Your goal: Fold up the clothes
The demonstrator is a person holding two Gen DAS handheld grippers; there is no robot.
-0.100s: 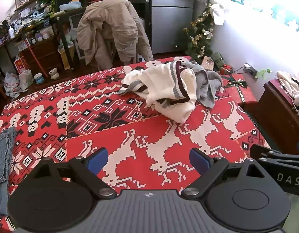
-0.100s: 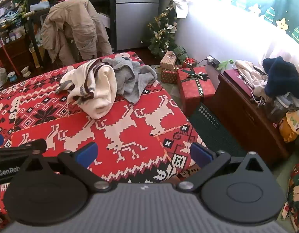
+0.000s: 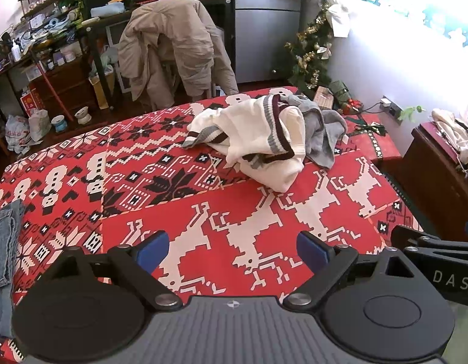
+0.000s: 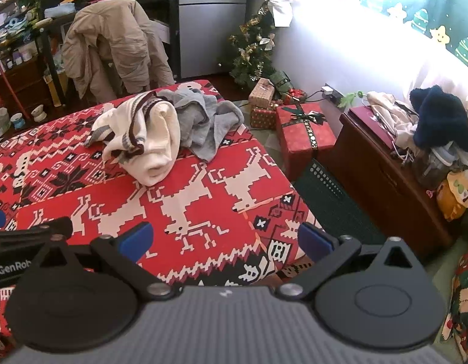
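Red tablecloth with white reindeer, cream sweater striped maroon and grey, grey garment

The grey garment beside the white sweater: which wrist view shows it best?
The right wrist view. There the grey garment lies spread out in plain sight, its crumpled folds visible beside the white sweater. In the left wrist view the sweater's bulk hides much of it, leaving only its right side showing.

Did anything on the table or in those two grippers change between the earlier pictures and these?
Nothing visibly changed. The left gripper and right gripper are open and empty as before, and the white sweater and grey garment lie crumpled in the same place on the red tablecloth.
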